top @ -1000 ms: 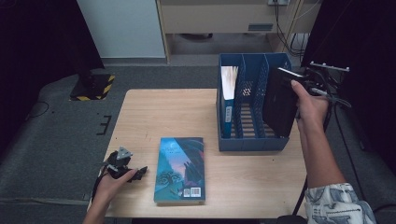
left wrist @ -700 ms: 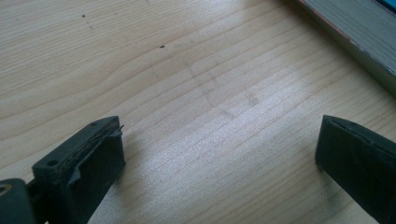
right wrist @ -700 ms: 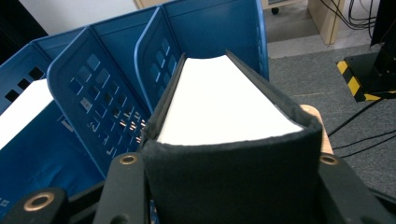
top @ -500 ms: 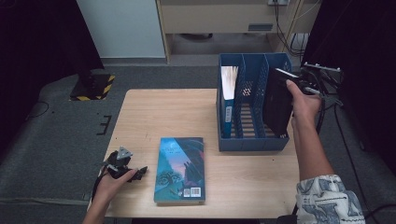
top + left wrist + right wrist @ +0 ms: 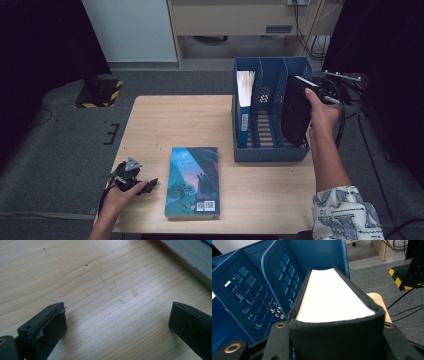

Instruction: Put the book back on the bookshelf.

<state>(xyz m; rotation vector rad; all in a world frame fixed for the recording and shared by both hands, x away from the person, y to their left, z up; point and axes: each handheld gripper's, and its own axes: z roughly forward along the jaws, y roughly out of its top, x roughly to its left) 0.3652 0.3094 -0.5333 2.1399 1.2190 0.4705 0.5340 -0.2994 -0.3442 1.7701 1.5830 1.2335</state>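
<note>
Black cloth covers the thick book (image 5: 295, 111) pinched in my right gripper (image 5: 335, 340), and I have it by the spine, one jaw on each cover, the white page block fanning away from me. It sits upright at the right end of the blue file rack (image 5: 270, 150), over the rightmost slot at the right side of the table (image 5: 165, 120), and looks partly down into it already. I judge it heavy for a two-jaw hold: a dense hardback that wants to swing about the pinch. The boards are stiff, so the squeeze will not crush anything, and the cloth gives decent friction. Held at the spine, the covers could splay at the open edge and catch on the slotted divider, so I would keep it square to the slot.

My left gripper (image 5: 131, 176) rests at the near left corner with its jaws spread wide over bare wood, holding nothing. Just to its right lies the teal paperback (image 5: 193, 181), flat, cover up. That one I expect to be lighter and bendier; lying flat, I would take it by the long edge nearest me.

A slim blue book (image 5: 244, 107) stands in the rack's left slot.
</note>
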